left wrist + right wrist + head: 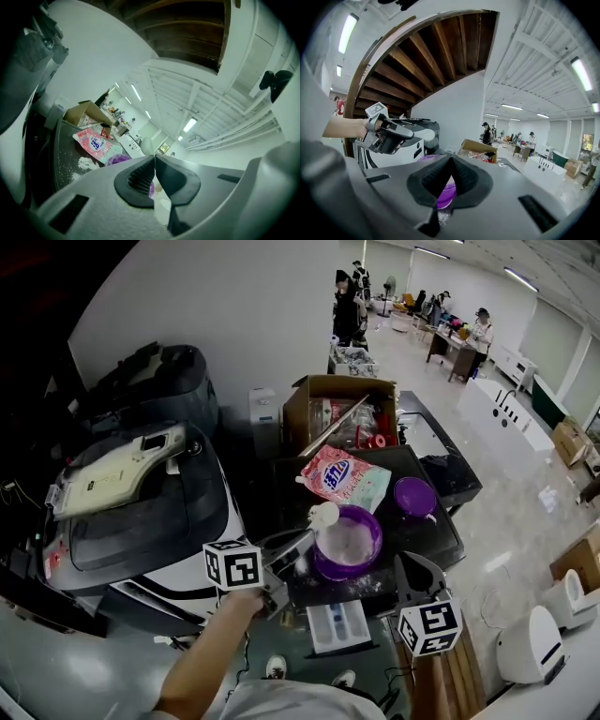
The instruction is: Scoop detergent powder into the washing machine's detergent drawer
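Nearest the lens in the head view, a bare left forearm reached up and forward from the lower edge, its hand behind the marker cube of the left gripper. That gripper's jaws were closed on the handle of a white plastic scoop; in the left gripper view the pale handle sat pinched between the dark pads, running up past their tips. The scoop's head hung over the left rim of a round purple plastic bowl, which held white detergent powder. The right gripper view showed the same hand level at shoulder height, gripper tilted slightly down.

To the far left stood a white washing machine with a dark grey top. Below the bowl, beyond the near edge of the black table, lay a white compartmented detergent drawer, apart from both grippers. Behind the bowl lay a pink detergent bag, and farther back an open brown cardboard box. A round purple lid rested right of the bag.

Rightmost, the right gripper hovered low beside the bowl's right side, pointing toward it. Its jaws met at the tips with nothing between them; purple showed through the gap below.
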